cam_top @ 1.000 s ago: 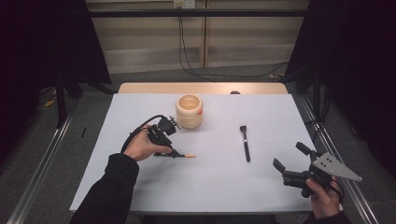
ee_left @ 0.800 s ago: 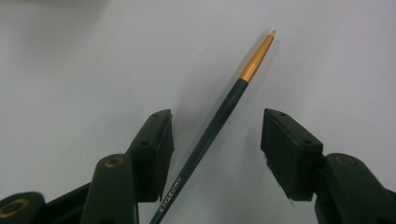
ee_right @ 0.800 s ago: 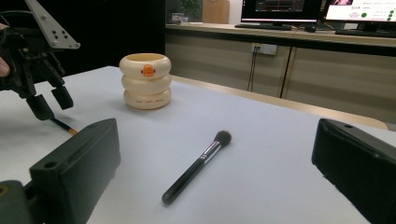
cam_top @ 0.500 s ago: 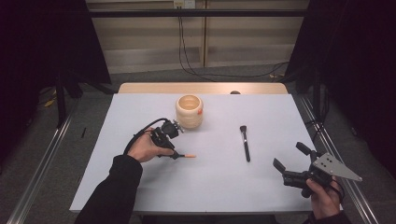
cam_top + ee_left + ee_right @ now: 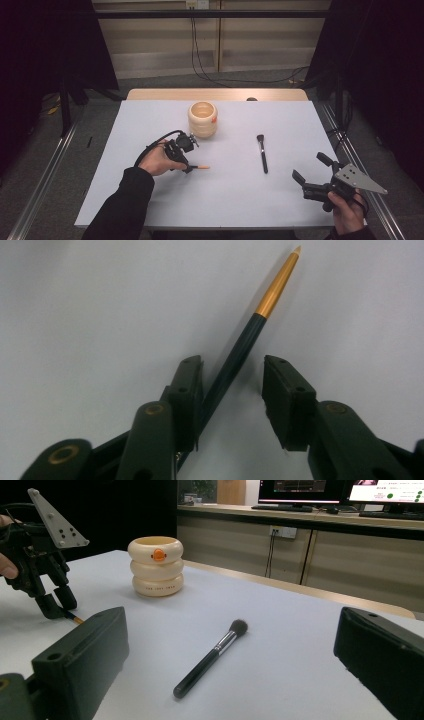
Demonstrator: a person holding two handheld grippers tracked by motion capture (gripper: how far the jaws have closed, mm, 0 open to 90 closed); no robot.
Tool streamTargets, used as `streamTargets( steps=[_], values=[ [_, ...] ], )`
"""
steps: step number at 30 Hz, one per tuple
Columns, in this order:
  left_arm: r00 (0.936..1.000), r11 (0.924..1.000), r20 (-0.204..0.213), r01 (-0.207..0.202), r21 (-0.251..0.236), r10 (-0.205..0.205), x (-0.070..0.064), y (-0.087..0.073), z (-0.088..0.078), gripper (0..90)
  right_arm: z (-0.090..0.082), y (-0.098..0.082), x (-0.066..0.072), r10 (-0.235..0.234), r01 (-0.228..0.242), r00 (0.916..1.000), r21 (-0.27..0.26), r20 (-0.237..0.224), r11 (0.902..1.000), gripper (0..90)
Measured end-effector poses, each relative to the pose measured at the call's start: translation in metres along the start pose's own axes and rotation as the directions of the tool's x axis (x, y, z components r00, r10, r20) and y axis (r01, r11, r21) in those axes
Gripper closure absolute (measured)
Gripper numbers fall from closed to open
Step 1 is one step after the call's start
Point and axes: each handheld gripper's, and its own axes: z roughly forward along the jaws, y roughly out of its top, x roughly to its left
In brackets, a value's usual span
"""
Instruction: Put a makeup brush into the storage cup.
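Item in hand: slim brush [image 5: 250, 335] with dark handle, gold ferrule and pale pointed tip, lying flat on the white table [image 5: 150, 120] toward the person's left, in front of the cream ringed cup [image 5: 203, 119] and apart from it. Left gripper [image 5: 232, 385]: set low over the brush, jaws down at the table on either side of the dark handle; they have just been closing and now stand at a narrow gap, the handle against or just beside one pad, the other pad clear of it, so the brush is bracketed, not yet pinched. Right gripper [image 5: 225, 645]: held off at the near right edge of the table, jaws wide with nothing between them, looking across at a second, larger brush [image 5: 210, 655] with black handle and dark bristle head, which lies loose at mid-table, well apart from both tools. Step judged: grasp of the slim brush, at the closing stage. Next move, as judged: finish the closure so both pads bear on the handle, then lift; the handle runs slantwise across the gap, so it may roll or swing as the free pad meets it. The cup would be the likely destination, though that is inference. Obscured: the handle's rear end, hidden under the jaws and gripper body; true contact at the near pad, hard to settle; the cup's interior, not seen to the bottom; in the high view the slim brush shows as little more than its orange tip beyond the hand.
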Motion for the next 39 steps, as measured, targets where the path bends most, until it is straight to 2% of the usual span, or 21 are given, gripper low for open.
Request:
streamTargets(
  steps=[4, 5, 7, 11, 12, 16, 17, 18, 21, 24, 25, 26, 29, 32, 33, 34, 35, 38, 39],
  values=[
    [0.9998, 0.9999, -0.018, 0.012, -0.009, -0.012, -0.0015, -0.0009, 0.0005, 67.2, 0.0000, -0.0001, 0.0003, 0.000, 0.000, 1.0000, -0.002, 0.002, 1.0000, 0.5],
    [0.9997, 0.9999, -0.023, -0.001, -0.011, 0.001, -0.0011, -0.0011, 0.0006, 67.2, 0.0001, -0.0001, 0.0003, 0.000, 0.000, 1.0000, -0.002, 0.005, 1.0000, 0.5],
    [1.0000, 1.0000, -0.010, 0.000, -0.004, 0.000, -0.0013, -0.0012, -0.0001, 67.6, -0.0001, -0.0002, 0.0002, 0.000, 0.000, 1.0000, 0.000, 0.003, 1.0000, 0.5],
    [0.9997, 0.9998, -0.023, 0.010, -0.016, -0.011, -0.0014, -0.0018, 0.0006, 71.2, 0.0003, -0.0002, 0.0003, 0.002, -0.002, 1.0000, -0.006, 0.009, 1.0000, 0.5],
    [0.9999, 0.9999, -0.015, 0.005, -0.016, -0.005, 0.0005, -0.0021, 0.0000, 72.6, 0.0002, -0.0002, 0.0002, 0.002, -0.002, 0.9999, -0.006, 0.010, 1.0000, 0.5],
    [0.9996, 0.9995, -0.013, 0.026, -0.018, -0.027, 0.0016, -0.0032, 0.0003, 78.8, -0.0001, 0.0001, 0.0000, 0.003, -0.003, 0.9999, -0.004, 0.010, 1.0000, 0.4],
    [0.9998, 0.9998, -0.013, 0.016, -0.013, -0.016, 0.0025, -0.0030, -0.0001, 79.4, -0.0001, 0.0000, -0.0003, 0.003, -0.003, 0.9999, -0.004, 0.013, 1.0000, 0.4],
    [0.9998, 0.9997, -0.004, 0.021, -0.008, -0.021, 0.0024, -0.0029, -0.0005, 80.2, -0.0001, -0.0001, -0.0003, 0.005, -0.005, 0.9999, -0.003, 0.014, 1.0000, 0.4],
    [0.9995, 0.9994, -0.010, 0.031, -0.014, -0.031, 0.0005, -0.0032, 0.0004, 83.6, 0.0000, -0.0001, -0.0003, 0.009, -0.009, 0.9999, -0.005, 0.014, 1.0000, 0.5],
    [0.9996, 0.9996, 0.000, 0.030, -0.004, -0.029, 0.0015, -0.0024, 0.0000, 83.7, 0.0003, -0.0003, -0.0006, 0.012, -0.012, 0.9999, -0.004, 0.012, 0.9999, 0.5],
    [0.9995, 0.9995, -0.008, 0.030, -0.005, -0.030, 0.0017, -0.0025, 0.0004, 83.7, 0.0000, -0.0002, -0.0005, 0.011, -0.011, 0.9998, -0.004, 0.014, 0.9999, 0.4],
    [0.9994, 0.9994, 0.004, 0.033, 0.005, -0.033, 0.0025, -0.0023, -0.0004, 83.7, 0.0000, -0.0003, -0.0003, 0.011, -0.011, 0.9998, -0.002, 0.014, 0.9999, 0.4],
    [0.9989, 0.9990, 0.013, 0.045, -0.004, -0.045, 0.0043, -0.0027, 0.0001, 83.3, 0.0005, -0.0003, -0.0001, 0.012, -0.012, 0.9998, -0.003, 0.013, 0.9999, 0.5],
    [0.9994, 0.9994, -0.007, 0.034, -0.008, -0.034, 0.0031, -0.0036, 0.0009, 83.3, 0.0007, -0.0004, -0.0001, 0.016, -0.016, 0.9998, -0.002, 0.015, 0.9999, 0.4],
    [0.9989, 0.9989, -0.014, 0.045, -0.014, -0.046, 0.0007, -0.0039, 0.0013, 83.3, 0.0006, -0.0003, -0.0001, 0.018, -0.018, 0.9997, -0.002, 0.016, 0.9998, 0.3],
    [0.9985, 0.9985, -0.015, 0.052, -0.019, -0.052, -0.0005, -0.0039, 0.0019, 83.6, 0.0007, -0.0004, 0.0000, 0.013, -0.013, 0.9998, -0.002, 0.015, 0.9999, 0.4],
    [0.9994, 0.9995, -0.011, 0.032, -0.007, -0.032, 0.0015, -0.0035, 0.0008, 83.7, 0.0007, -0.0004, 0.0001, 0.013, -0.013, 0.9998, -0.002, 0.014, 0.9999, 0.3],
    [0.9985, 0.9984, -0.007, 0.055, -0.015, -0.055, 0.0023, -0.0040, 0.0011, 83.9, 0.0007, -0.0004, 0.0002, 0.010, -0.010, 0.9999, 0.001, 0.012, 0.9999, 0.4],
    [0.9988, 0.9987, 0.002, 0.048, -0.013, -0.048, 0.0029, -0.0040, 0.0004, 83.9, 0.0002, -0.0004, 0.0001, 0.007, -0.007, 0.9999, 0.002, 0.013, 1.0000, 0.4]
  ],
)
